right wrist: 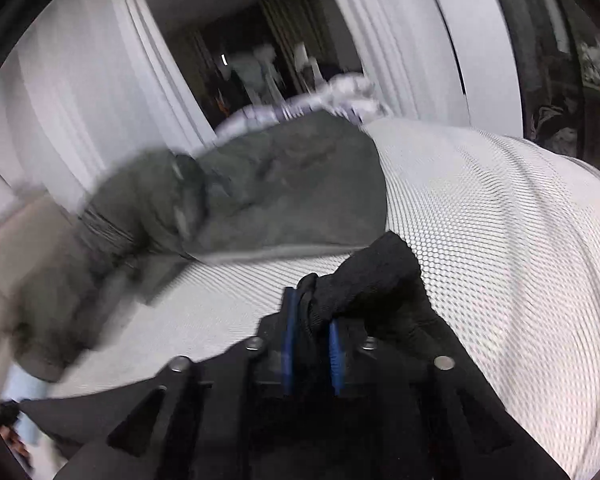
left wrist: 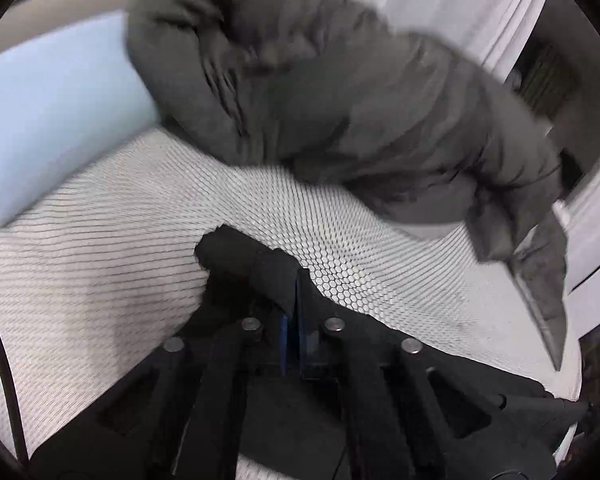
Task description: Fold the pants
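While both of our grippers carried black pants [right wrist: 380, 276] by bunched edges, the cloth hung in a slack sheet below them over the white mesh bed cover [right wrist: 500, 220], and in each wrist view only a knot of fabric rose above the fingertips. We judged the pants soft and light, with no stiffness to keep a line, so they would sag and crease wherever we let them. The left gripper [left wrist: 296, 308] was pinched nearly shut on a thin fold of the pants, its blue pads [left wrist: 286, 328] almost meeting. The right gripper [right wrist: 312, 344] gripped a thicker wad of the same fabric, which filled the gap between its pads. We thought the waistband corners or the hems gave the best purchase, since a seam bites better than a single slippery layer; which edge we actually held we could not tell. Further out lay a heap of grey-green garments [left wrist: 340, 100], blurred, resting on the cover apart from the pants. A pale blue pillow [left wrist: 52, 112] sat at the far left, just beside that heap.
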Tool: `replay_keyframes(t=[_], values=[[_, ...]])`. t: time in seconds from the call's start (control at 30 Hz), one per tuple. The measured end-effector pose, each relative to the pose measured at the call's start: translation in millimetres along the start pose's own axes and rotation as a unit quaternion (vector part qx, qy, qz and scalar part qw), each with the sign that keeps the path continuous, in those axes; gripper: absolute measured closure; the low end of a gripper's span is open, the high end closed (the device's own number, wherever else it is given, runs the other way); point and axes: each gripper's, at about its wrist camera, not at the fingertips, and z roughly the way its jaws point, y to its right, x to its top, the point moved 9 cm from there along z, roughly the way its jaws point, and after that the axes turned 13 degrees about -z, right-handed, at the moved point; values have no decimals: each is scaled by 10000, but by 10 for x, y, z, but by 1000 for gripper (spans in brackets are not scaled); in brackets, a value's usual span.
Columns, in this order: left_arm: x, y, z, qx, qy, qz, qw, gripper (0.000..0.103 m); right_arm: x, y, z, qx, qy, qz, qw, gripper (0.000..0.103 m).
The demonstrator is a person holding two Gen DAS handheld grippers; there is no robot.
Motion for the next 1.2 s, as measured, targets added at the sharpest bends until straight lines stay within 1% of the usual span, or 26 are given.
replay_keyframes(t=[0.03,0.07,0.1,0.13,0.17,0.2,0.27,0.37,0.4,0.43,0.47,0.5,0.53,0.6,0.63,0.67,0.7,0.73,0.77,0.8,0.83,0.93,1.0,1.07,1.1,1.2], values=[[9,23,163,47,-105,66,9999,66,3,-18,247,-89,-263,-123,9995,60],[30,18,288,159,-132,90,9997,46,-29,9,478,-281,-528,-242,9979,41],[65,-17,355,285,-42,69,9996,14,-68,42,572,-486,-607,-295,9965,39],[93,-59,366,342,78,22,9994,2,-101,96,624,-738,-651,-364,9945,39],[123,-101,352,323,178,-37,9993,2,-128,114,620,-791,-607,-394,9942,38],[123,-137,342,284,161,-58,9994,2,-149,121,599,-802,-558,-407,9944,32],[40,-234,297,294,60,-62,9995,2,-225,130,480,-791,-454,-502,9946,24],[-231,-310,135,88,-106,-28,9999,2,-417,68,246,-466,-304,-408,9976,22],[-350,-352,73,-52,-162,-80,9998,4,-502,32,134,-274,-242,-329,9988,20],[-476,-402,26,-168,-232,-126,9995,9,-569,-18,15,-73,-161,-229,9996,18],[-586,-385,18,-323,-378,-167,9986,13,-625,-62,-61,41,-127,-177,9998,17],[-685,-419,28,-395,-513,-182,9977,21,-661,-106,-112,126,-141,-176,9997,17],[-785,-418,94,-420,-719,-198,9963,29,-711,-188,-156,238,-176,-195,9994,17],[-893,-388,272,-421,-1017,-220,9937,37,-808,-269,-321,396,-110,-147,9990,17],[-935,-410,375,-317,-1112,-274,9929,42,-862,-298,-382,460,-97,-111,9988,17],[-923,-446,494,-182,-1098,-415,9929,47,-930,-323,-436,540,-96,-24,9985,17],[-888,-467,572,-172,-1043,-537,9929,54,-985,-325,-490,624,-81,86,9980,17],[-864,-477,601,-229,-975,-607,9931,66,-1037,-327,-514,704,-67,182,9973,17],[-818,-483,612,-328,-858,-708,9933,76,-1115,-313,-541,769,-64,275,9966,16],[-799,-484,600,-416,-826,-766,9928,97,-1161,-302,-546,776,-93,280,9965,16],[-790,-474,572,-540,-809,-787,9921,103,-1218,-290,-529,737,-154,257,9968,16],[-726,-522,266,-765,-401,-813,9929,103,-1301,-169,-505,528,-270,222,9980,16],[-734,-592,-34,-953,-127,-842,9918,103,-1299,-109,-504,533,-271,309,9977,16],[-782,-677,-222,-920,-11,-776,9927,103,-1282,-40,-505,546,-242,404,9974,16],[-835,-750,-205,-752,-89,-709,9946,103,-1287,-25,-518,534,-244,414,9974,16],[-946,-949,-63,-467,-381,-821,9948,103,-1284,1,-523,519,-269,387,9975,16]])
